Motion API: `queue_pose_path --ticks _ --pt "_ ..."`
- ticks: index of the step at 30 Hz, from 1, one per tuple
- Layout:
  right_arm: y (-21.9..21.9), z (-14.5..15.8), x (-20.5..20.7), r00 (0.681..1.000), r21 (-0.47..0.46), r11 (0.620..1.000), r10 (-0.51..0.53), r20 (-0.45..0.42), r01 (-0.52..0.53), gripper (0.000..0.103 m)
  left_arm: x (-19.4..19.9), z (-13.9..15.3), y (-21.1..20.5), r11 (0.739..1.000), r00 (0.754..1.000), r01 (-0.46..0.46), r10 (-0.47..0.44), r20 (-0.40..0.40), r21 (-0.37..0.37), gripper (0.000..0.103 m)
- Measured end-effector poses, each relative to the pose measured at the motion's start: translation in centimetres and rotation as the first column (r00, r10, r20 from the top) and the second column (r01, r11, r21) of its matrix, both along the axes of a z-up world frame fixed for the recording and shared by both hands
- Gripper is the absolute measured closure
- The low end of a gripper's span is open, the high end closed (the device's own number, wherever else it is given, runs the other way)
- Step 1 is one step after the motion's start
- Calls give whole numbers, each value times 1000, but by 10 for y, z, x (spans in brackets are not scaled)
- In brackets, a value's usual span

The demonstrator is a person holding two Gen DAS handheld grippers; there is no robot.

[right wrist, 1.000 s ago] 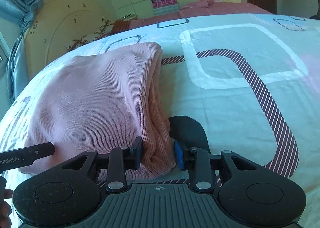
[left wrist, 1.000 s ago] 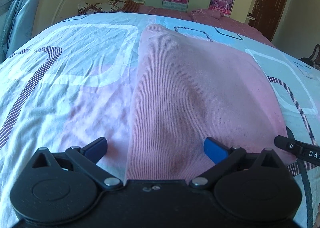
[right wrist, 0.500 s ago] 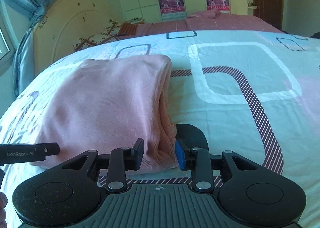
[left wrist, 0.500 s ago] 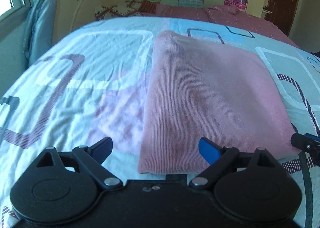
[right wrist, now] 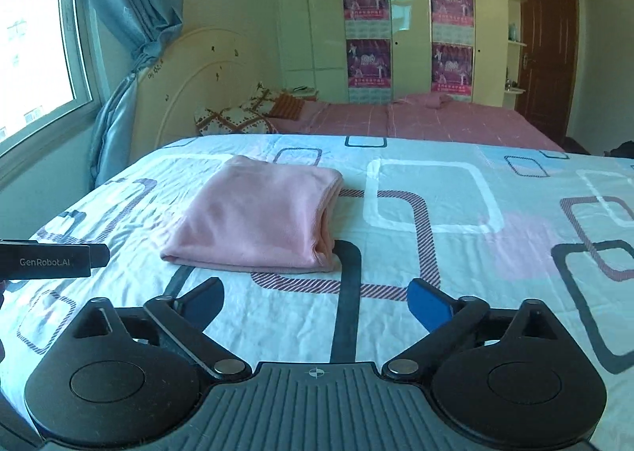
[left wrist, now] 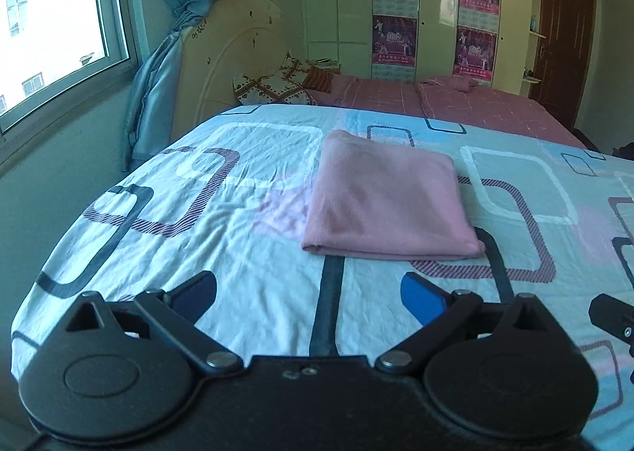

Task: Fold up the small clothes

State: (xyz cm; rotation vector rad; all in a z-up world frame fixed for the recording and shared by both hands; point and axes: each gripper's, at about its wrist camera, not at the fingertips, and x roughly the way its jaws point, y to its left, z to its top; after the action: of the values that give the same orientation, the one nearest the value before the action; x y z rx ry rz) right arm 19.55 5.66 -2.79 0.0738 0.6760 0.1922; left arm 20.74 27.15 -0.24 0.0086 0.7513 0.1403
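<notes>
Room: a bedroom with a window [left wrist: 55,27] and blue curtain [right wrist: 130,7] on the left, a tall wardrobe [left wrist: 396,7] with posters, and a brown door [right wrist: 549,42] at the far right.
Bed: a bedspread [left wrist: 237,292] in pale blue with rounded-square outlines carries the work; a second bed in pink [right wrist: 416,118] stands behind it.
Garment: a pink knitted garment [left wrist: 386,195] lies folded into a neat flat rectangle on the bedspread, with no sleeve or hem sticking out.
Garment edges: in the right wrist view the garment [right wrist: 257,213] shows its stacked layers along its right side and near right corner; the left side looks like a smooth fold.
Direction: it lies ahead of both tools, apart from both, its longer side running away from them.
Nearer hand: hard to call; it sits slightly right of centre for the left tool and left of centre for the right tool, so it lies between them.
Left tool [left wrist: 307,296]: jaws opening, wide apart, nothing between them but bedspread.
Right tool [right wrist: 315,302]: jaws opening, wide apart, nothing held.
Progress: this piece looks finished, judging from its tidy shape.
</notes>
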Motion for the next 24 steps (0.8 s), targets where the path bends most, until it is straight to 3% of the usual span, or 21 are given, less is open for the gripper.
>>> queue_pose_path --ticks 4,10,24 --pt "-7 28 -54 999 15 1000 -1 43 1 0 -53 22 -14 999 999 20 -21 40 26 2" --pt "-14 51 -103 993 20 997 -71 96 69 0 -104 41 -21 1000 998 30 -30 60 3 2" --pt "-17 68 -149 986 27 998 -54 161 50 0 -150 60 -22 1000 995 1 -1 102 0 1"
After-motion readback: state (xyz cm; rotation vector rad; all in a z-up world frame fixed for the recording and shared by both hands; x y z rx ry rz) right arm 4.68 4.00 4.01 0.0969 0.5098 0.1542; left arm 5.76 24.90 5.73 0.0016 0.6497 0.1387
